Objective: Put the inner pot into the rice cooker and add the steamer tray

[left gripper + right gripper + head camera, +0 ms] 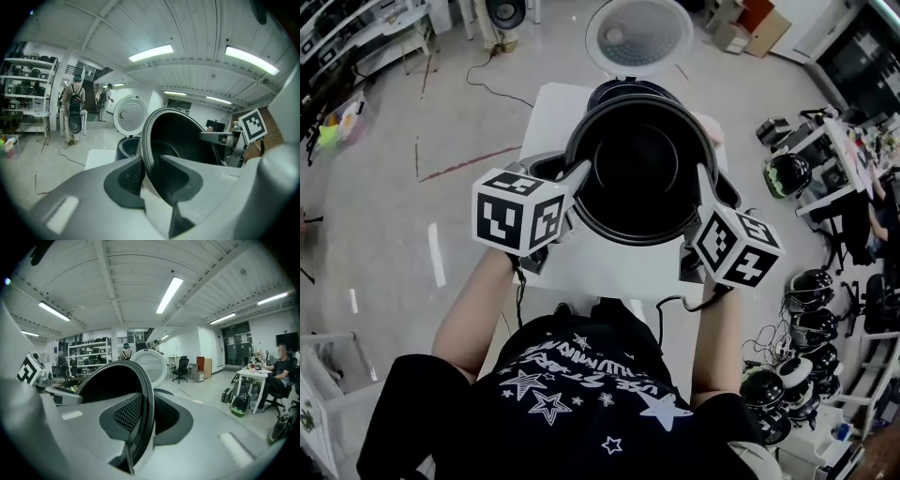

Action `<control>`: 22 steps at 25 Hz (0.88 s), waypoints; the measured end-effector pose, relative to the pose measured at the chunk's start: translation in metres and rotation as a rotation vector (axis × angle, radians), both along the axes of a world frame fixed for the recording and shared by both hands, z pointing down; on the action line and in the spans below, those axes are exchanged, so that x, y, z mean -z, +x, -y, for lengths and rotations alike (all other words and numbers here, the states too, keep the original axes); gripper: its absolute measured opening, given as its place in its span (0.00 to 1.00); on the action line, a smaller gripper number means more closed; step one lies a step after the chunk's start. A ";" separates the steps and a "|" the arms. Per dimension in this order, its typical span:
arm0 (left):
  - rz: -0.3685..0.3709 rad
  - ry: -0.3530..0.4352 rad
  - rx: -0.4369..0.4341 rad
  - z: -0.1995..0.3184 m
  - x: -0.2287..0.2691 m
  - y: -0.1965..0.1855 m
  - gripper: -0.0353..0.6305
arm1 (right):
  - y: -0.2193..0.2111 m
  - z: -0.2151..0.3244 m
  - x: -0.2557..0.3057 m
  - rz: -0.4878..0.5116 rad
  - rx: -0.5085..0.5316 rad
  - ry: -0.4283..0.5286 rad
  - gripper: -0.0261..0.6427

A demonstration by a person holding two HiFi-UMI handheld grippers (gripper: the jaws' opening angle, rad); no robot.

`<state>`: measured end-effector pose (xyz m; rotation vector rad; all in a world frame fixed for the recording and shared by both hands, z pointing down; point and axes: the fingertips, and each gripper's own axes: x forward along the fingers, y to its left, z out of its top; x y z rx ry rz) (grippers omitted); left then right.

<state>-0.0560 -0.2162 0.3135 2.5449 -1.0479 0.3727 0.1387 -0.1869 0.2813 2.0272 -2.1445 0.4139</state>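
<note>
Head view, inner pot (pixel 637 173): held up between both tongs over the white tabletop (pixel 551 117), covering most of the rice cooker (pixel 623 87) below it; judged not yet seated.
Head view, left tongs (pixel 581 175): clamped on the pot's left rim.
Head view, right tongs (pixel 704 186): clamped on the opposite rim; two-sided grip probably chosen to keep the pot level and centred for lowering.
Head view, axis: mouth up toward the camera, bottom down, axis near vertical, apparently lined up with the cooker's well.
Head view, lid (pixel 639 36): swung open beyond the cooker, leaving the well free to receive the pot.
Left gripper view, left tongs (pixel 152 174): narrow, one jaw inside the inner pot (pixel 187 140) and one outside, wall pinched just below the rim.
Left gripper view, rice cooker (pixel 125 146): dark body just beyond the pot, lid (pixel 131 111) upright behind it.
Right gripper view, right tongs (pixel 147 416): same narrow pinch, wall of the inner pot (pixel 110 380) caught between the textured pads (pixel 130 413).
Right gripper view, lid (pixel 151 363): standing open past the pot.
Steamer tray: not identified in any view.
</note>
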 end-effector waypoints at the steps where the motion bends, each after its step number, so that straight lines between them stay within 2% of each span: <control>1: -0.004 0.004 0.011 0.006 0.004 0.001 0.20 | 0.002 0.008 0.004 0.010 0.010 0.009 0.16; 11: -0.022 0.017 0.109 0.070 0.035 0.017 0.20 | 0.021 0.090 0.026 0.047 0.113 0.032 0.16; 18: -0.024 -0.025 0.167 0.113 0.037 0.031 0.19 | 0.035 0.147 0.029 0.054 0.154 -0.002 0.16; 22: -0.039 -0.076 0.199 0.140 0.027 0.037 0.19 | 0.042 0.176 0.022 0.031 0.175 -0.030 0.16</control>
